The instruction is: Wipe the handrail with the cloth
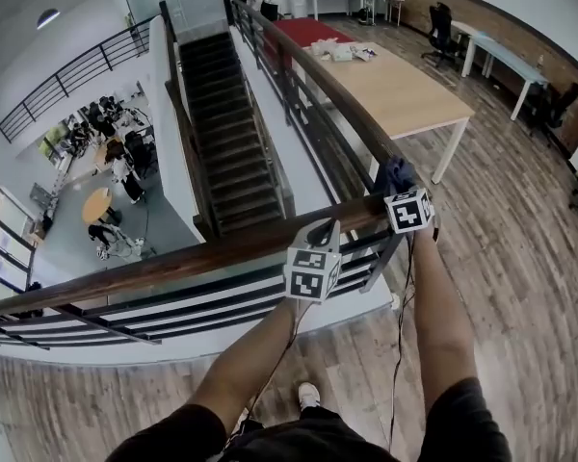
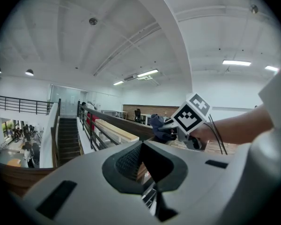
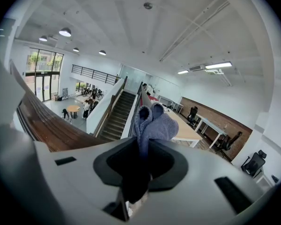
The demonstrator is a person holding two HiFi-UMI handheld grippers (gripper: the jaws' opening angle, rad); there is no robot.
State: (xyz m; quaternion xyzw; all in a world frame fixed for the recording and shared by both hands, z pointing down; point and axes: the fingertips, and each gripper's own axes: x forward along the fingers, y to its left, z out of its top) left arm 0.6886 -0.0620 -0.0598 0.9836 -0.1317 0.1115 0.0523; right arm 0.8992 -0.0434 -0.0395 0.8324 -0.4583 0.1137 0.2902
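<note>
Stood on an upper walkway, both forearms stretched forward to the wooden handrail (image 1: pixel 193 260). Had the right gripper (image 3: pixel 143 146) clamped tight on a bunched blue-grey cloth (image 3: pixel 153 122), with soft folds bulging up past the jaw tips. Held that cloth at the corner where the near rail met the second rail running away toward the far end of the room. Could not tell whether cloth and wood were touching.

Had the left gripper (image 2: pixel 141 149) a little to the left of the right one, its tips over the top of the near rail. Jaws there drawn narrow, closed together at the tips, with nothing between them. From that side, saw the right gripper's marker cube and the cloth just ahead and to the right.

Beyond the rail, looked down a dark staircase (image 1: pixel 226 133) to a lower floor with a group of people (image 1: pixel 116 157) round a small table (image 1: pixel 96 205). On the upper floor to the right, a long pale desk (image 1: pixel 405 89) beside the far rail, and office chairs (image 1: pixel 441 29) along a brick wall. Below, one white shoe (image 1: pixel 309 394) on the plank floor.
</note>
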